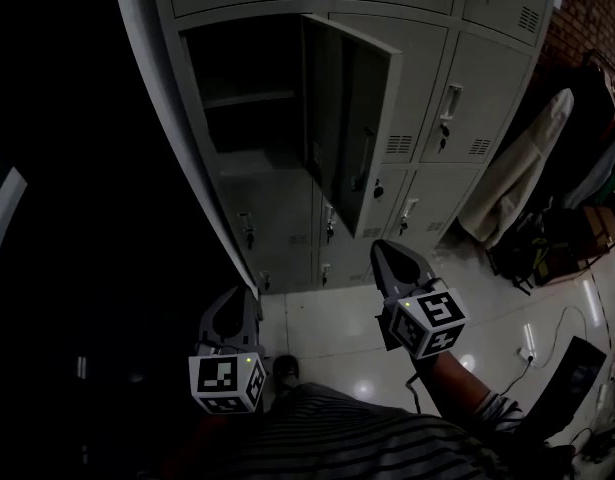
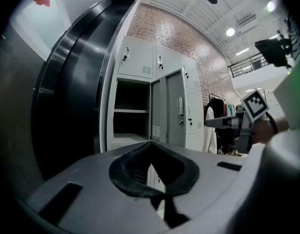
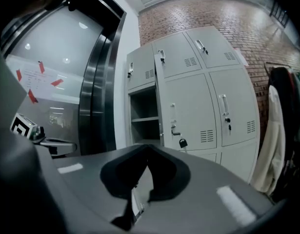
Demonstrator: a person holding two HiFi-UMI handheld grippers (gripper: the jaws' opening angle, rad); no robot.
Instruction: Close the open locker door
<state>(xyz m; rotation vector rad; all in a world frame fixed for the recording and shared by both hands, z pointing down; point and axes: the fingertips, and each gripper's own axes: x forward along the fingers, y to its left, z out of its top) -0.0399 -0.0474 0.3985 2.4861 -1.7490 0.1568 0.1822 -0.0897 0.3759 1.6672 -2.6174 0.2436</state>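
Note:
A bank of grey lockers (image 1: 437,88) stands ahead. One middle-row door (image 1: 352,118) swings out toward me, and its compartment (image 1: 252,98) shows a shelf inside. The left gripper view shows this door (image 2: 167,108) from the front left, and in the right gripper view the door (image 3: 159,106) is nearly edge-on, a small padlock (image 3: 182,143) hanging by its latch. My left gripper (image 1: 237,303) is low at the left, well short of the lockers, shut and empty. My right gripper (image 1: 387,253) is below the door's free edge, apart from it, also shut and empty.
A pale coat (image 1: 517,168) hangs to the right of the lockers beside darker clothes. Cables and a power strip (image 1: 532,353) lie on the shiny floor at the right. A dark curved metal frame (image 2: 67,82) rises left of the lockers. A brick wall (image 3: 228,13) is behind.

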